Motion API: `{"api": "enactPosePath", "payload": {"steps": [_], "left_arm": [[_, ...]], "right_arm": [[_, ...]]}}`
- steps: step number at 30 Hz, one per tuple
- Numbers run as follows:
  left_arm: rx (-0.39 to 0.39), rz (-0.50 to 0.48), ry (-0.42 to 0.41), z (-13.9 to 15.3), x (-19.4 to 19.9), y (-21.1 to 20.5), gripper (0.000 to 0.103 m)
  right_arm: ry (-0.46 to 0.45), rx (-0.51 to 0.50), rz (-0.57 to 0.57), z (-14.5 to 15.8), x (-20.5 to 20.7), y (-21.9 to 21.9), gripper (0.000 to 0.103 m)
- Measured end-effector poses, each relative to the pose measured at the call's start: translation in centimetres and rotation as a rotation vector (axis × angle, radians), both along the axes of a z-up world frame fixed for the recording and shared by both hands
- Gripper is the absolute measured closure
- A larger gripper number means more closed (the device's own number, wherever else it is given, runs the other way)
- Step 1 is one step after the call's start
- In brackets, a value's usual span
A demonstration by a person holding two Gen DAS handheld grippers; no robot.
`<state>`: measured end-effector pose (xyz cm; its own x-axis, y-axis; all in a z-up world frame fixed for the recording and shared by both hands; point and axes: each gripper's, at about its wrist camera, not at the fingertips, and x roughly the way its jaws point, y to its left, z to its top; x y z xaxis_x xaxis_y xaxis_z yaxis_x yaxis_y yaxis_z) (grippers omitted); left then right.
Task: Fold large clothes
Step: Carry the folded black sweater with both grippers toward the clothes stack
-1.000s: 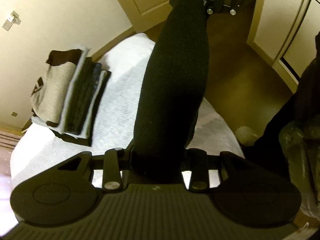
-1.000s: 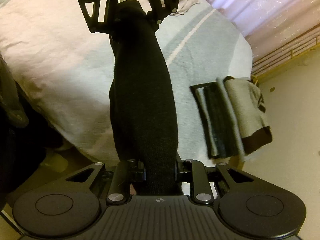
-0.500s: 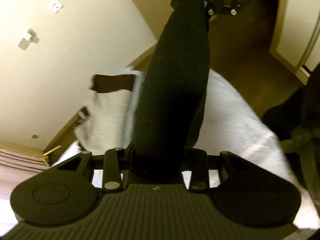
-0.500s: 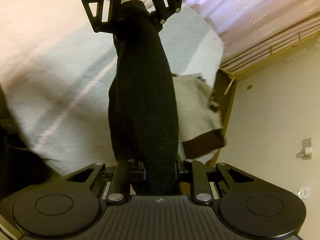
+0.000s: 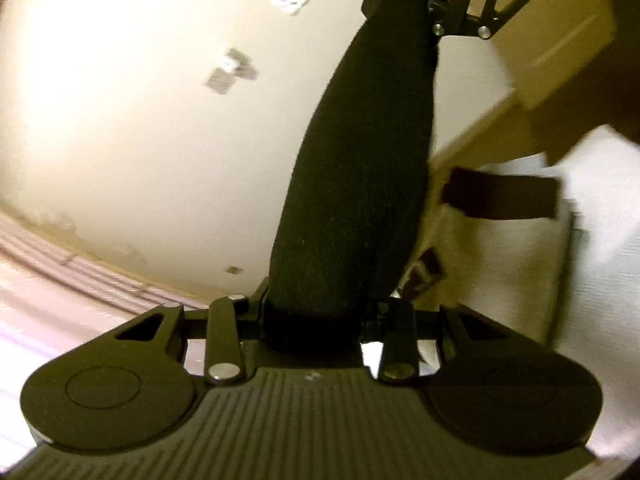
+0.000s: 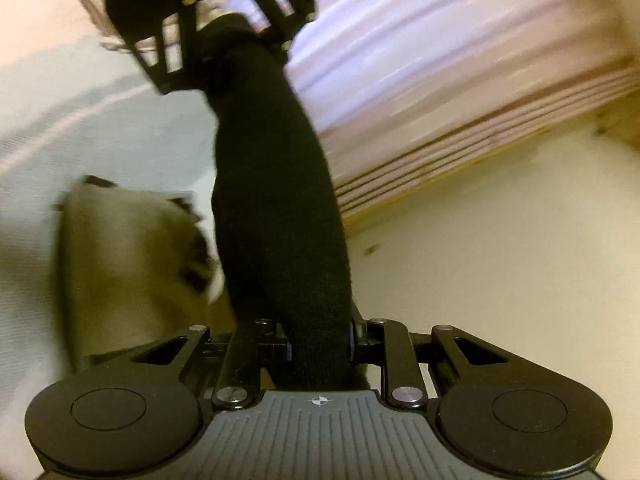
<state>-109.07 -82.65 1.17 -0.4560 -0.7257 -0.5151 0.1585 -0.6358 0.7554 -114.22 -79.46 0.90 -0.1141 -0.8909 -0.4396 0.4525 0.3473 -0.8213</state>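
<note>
A black garment [image 5: 360, 184], bunched into a thick taut band, stretches between my two grippers above the bed. In the left wrist view my left gripper [image 5: 320, 320] is shut on its near end, and my right gripper [image 5: 432, 8] holds the far end at the top. In the right wrist view my right gripper [image 6: 320, 348] is shut on the black garment [image 6: 276, 200], with my left gripper [image 6: 224, 32] at the far end. A stack of folded clothes [image 5: 500, 264], beige with a dark brown band, lies on the bed, blurred, and shows as the folded stack [image 6: 120, 260] at lower left.
The bed has a white cover [image 5: 600, 280], seen again as the bed cover [image 6: 100, 120]. A cream wall with sockets [image 5: 232, 72] fills the left view. A pink curtain [image 6: 420, 60] hangs beyond the bed. A wooden door [image 5: 560, 40] is at upper right.
Both grippers have swung together toward the wall, still holding the black garment taut. The folded stack slid from left to right in the left view and from right to left in the right view.
</note>
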Motion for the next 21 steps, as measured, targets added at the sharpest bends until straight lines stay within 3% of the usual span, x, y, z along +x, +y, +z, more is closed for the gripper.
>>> {"api": "enactPosePath", "payload": {"steps": [2, 5, 7, 8, 9, 11, 15, 19, 21], "left_arm": [[0.001, 0.046, 0.012, -5.8, -0.7, -0.4, 0.070], [0.082, 0.074, -0.069, -17.1, -1.9, -0.8, 0.069], [0.146, 0.079, -0.126, -22.5, -2.1, 0.1, 0.068], [0.093, 0.075, -0.128, -24.1, -2.0, 1.2, 0.069], [0.046, 0.073, -0.117, -24.7, -1.8, 1.9, 0.069], [0.031, 0.070, -0.074, -24.4, -1.3, 2.4, 0.068], [0.003, 0.028, -0.107, -24.2, -1.3, 2.7, 0.064], [0.003, 0.005, -0.126, -24.0, -1.0, 2.0, 0.062], [-0.016, -0.019, -0.147, -23.8, -0.7, 2.2, 0.066]], "right_arm": [[-0.001, -0.002, 0.012, -7.5, -0.7, -0.4, 0.082], [-0.059, 0.158, 0.004, -16.7, -1.0, -0.3, 0.082], [-0.052, 0.127, 0.017, -19.2, -0.7, 1.3, 0.081], [-0.056, 0.105, 0.023, -19.5, -0.8, 1.9, 0.081], [-0.058, 0.093, 0.024, -19.6, -0.9, 2.3, 0.081], [-0.060, 0.085, 0.022, -19.4, -1.3, 2.7, 0.080], [-0.019, 0.091, 0.019, -19.4, -1.3, 2.7, 0.079], [-0.041, 0.148, -0.031, -20.0, -1.1, 0.9, 0.082], [-0.043, 0.101, -0.074, -18.0, -0.5, 1.1, 0.083]]}}
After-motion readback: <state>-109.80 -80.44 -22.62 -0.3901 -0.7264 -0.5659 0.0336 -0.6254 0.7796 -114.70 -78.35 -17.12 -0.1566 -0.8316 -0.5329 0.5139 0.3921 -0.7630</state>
